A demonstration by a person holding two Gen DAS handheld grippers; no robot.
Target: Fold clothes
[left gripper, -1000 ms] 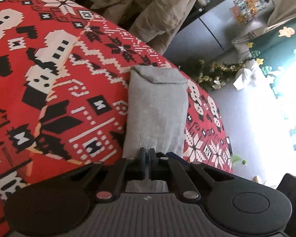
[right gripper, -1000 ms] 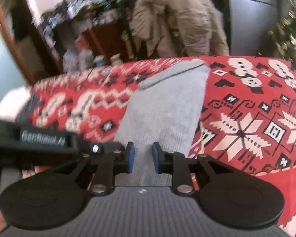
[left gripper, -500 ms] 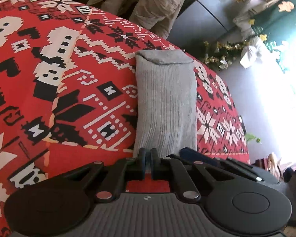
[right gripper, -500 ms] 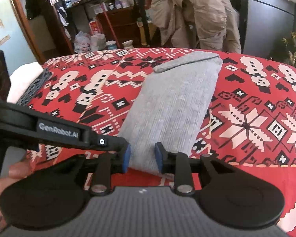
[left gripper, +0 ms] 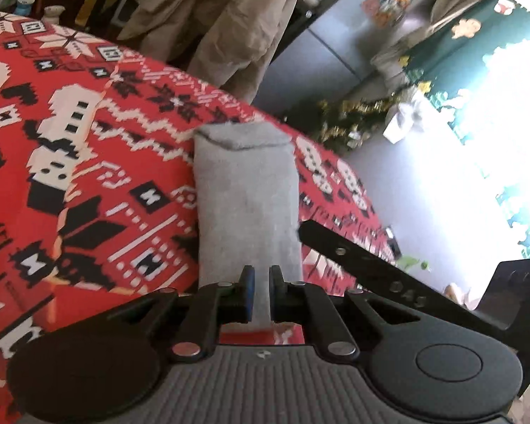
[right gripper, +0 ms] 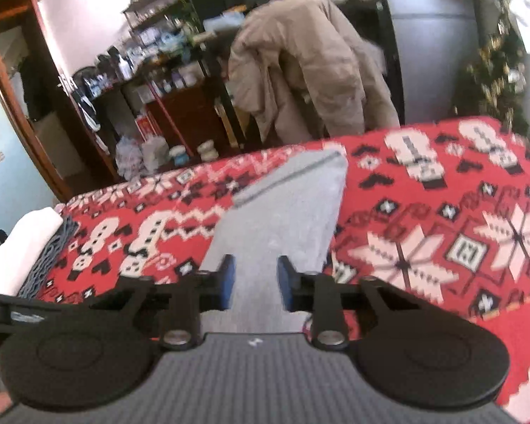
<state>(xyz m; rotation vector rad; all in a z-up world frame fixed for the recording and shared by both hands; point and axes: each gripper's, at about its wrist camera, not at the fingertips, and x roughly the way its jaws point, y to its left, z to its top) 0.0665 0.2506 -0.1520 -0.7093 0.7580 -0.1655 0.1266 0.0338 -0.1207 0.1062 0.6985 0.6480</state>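
A grey knitted garment (left gripper: pixel 245 198), folded into a long narrow strip, lies flat on a red patterned tablecloth (left gripper: pixel 88 162). My left gripper (left gripper: pixel 261 291) is slightly open over the strip's near end, with grey cloth showing in the gap. My right gripper (right gripper: pixel 256 286) is open over the same near end (right gripper: pixel 282 219), its blue pads on either side of the cloth. Part of the right gripper's black body (left gripper: pixel 371 265) shows at the right of the left wrist view.
A beige coat (right gripper: pixel 307 70) hangs on a chair behind the table. A white and blue folded stack (right gripper: pixel 31 247) sits at the table's left edge. Cluttered shelves (right gripper: pixel 152 70) stand at the back, tinsel decoration (left gripper: pixel 353 123) to the right.
My left gripper has opened a little from shut. My right gripper has opened wider. Both have moved forward over the strip's near end.
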